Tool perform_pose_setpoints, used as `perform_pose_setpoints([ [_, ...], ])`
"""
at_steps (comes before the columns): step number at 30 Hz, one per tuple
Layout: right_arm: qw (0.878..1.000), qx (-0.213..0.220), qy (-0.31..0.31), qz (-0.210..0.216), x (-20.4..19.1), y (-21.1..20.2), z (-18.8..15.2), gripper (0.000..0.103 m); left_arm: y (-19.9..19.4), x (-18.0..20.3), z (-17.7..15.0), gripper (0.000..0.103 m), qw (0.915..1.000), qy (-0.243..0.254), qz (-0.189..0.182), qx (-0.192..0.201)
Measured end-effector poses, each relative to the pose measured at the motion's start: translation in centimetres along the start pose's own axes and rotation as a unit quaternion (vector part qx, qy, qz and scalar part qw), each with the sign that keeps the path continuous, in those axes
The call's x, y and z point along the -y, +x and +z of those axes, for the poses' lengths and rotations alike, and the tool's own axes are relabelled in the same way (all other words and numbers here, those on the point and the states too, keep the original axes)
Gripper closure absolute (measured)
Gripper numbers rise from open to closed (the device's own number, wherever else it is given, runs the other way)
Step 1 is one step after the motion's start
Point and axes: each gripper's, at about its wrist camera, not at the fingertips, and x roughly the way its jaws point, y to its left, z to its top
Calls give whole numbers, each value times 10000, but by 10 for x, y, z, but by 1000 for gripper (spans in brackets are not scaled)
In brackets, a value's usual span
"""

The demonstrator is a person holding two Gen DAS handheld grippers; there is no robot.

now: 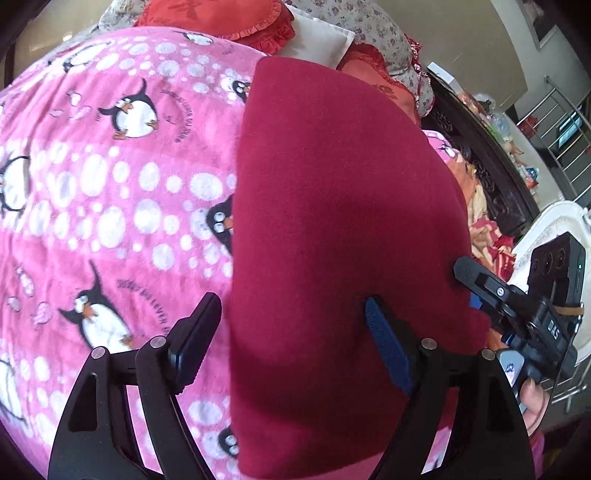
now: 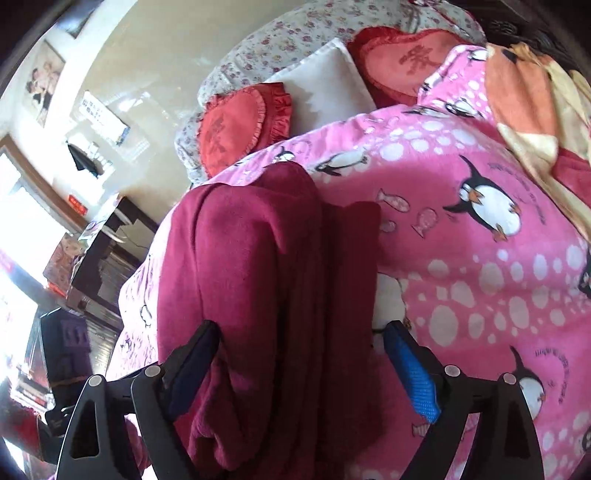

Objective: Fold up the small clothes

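Note:
A dark red fleece garment (image 1: 340, 236) lies folded lengthwise on the pink penguin blanket (image 1: 110, 192). My left gripper (image 1: 291, 317) is open above the garment's left edge, its right pad over the cloth and its left finger over the blanket. The right gripper shows in the left wrist view (image 1: 476, 280) at the garment's right edge. In the right wrist view the garment (image 2: 258, 295) lies in thick lengthwise folds, and my right gripper (image 2: 299, 339) is open with its fingers on either side of the folded stack.
Red frilled cushions (image 2: 236, 129), a white pillow (image 2: 325, 85) and a floral quilt (image 2: 280, 33) sit at the bed's head. An orange patterned blanket (image 2: 532, 110) lies beside the pink one. A dark carved bed frame (image 1: 491, 177) borders the bed.

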Motion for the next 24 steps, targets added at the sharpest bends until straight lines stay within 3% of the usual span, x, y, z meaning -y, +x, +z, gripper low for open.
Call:
perform_pose_setpoints([
  [3,9996,9,1,265,-5,2,2,13,8,3,2,19,10000,-30,-82,9],
  [6,9994,-130,-317,-65,-13,15,0,15,12,7,1,19,10000,-72,-57,33],
  [8,9990,-93,-416,-146,-18,16,-3,36,12,12,0,27,10000,29,16,45],
  [9,9988,-101,-450,-154,-20,16,-4,40,11,16,0,29,9999,95,59,58],
  [13,9997,-104,-188,82,-22,3,-2,63,-11,26,-3,56,9992,348,181,87],
  [15,9993,-114,-207,279,-29,-8,-3,65,-31,26,-7,57,9993,353,106,32],
  [20,9959,-221,-377,786,-70,-38,-25,65,-102,19,-37,57,9976,564,394,-4],
  [24,9906,-726,-133,1148,-86,-35,-60,63,-118,-2,-69,57,9951,487,757,-408],
])
